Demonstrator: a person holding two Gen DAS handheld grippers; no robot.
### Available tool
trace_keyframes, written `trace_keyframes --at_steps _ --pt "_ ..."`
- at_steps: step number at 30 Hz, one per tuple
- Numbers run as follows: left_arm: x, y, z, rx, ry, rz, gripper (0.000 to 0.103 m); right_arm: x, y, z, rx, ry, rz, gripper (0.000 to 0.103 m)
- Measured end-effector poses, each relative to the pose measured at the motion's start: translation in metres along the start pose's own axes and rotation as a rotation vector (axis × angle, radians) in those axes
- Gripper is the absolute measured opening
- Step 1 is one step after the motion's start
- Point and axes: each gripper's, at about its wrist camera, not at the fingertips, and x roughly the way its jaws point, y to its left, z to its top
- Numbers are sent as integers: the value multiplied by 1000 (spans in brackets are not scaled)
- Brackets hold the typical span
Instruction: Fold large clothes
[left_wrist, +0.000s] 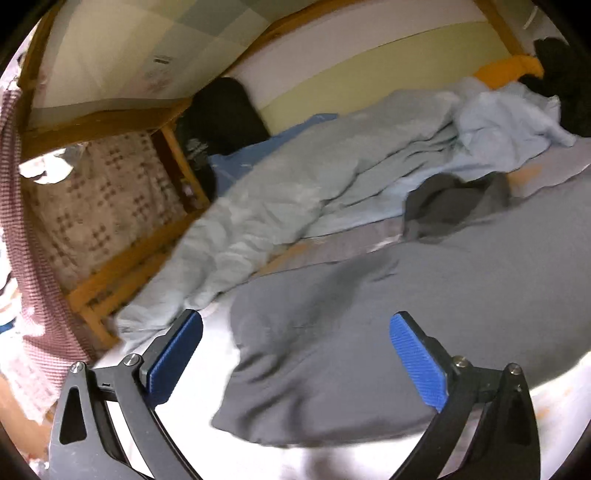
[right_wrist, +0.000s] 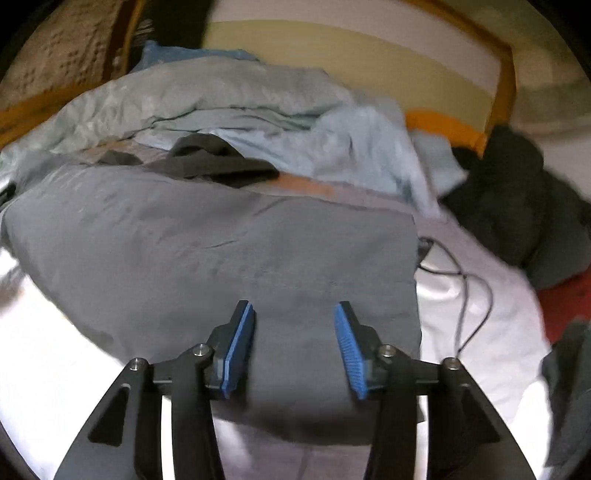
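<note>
A large grey garment (left_wrist: 369, 332) lies spread flat on the white bed sheet (left_wrist: 207, 354). It also fills the middle of the right wrist view (right_wrist: 221, 251). My left gripper (left_wrist: 295, 332) is wide open and empty, hovering over the garment's left edge. My right gripper (right_wrist: 295, 325) is open and empty, above the garment's near edge, with its blue pads (right_wrist: 240, 343) apart. A small dark grey garment (left_wrist: 454, 199) lies crumpled beyond the grey one, also visible in the right wrist view (right_wrist: 218, 158).
A pale blue duvet (left_wrist: 295, 184) is heaped along the far side by the yellow wall. Dark clothes (right_wrist: 509, 206) and a red item (right_wrist: 565, 299) lie at right. A black cable (right_wrist: 469, 288) runs over the sheet. A wooden bed frame (left_wrist: 122, 266) stands at left.
</note>
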Motion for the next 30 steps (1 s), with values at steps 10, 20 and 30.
trace_keyframes --at_steps 10,20,30 --pt "17 -3 -6 -124 32 -92 103 10 -28 0 61 30 -55 49" --pt "32 11 -12 -227 103 -83 103 16 -28 -7 85 31 -15 50" --pt "59 49 30 -135 42 42 103 21 -39 -7 137 52 62 52"
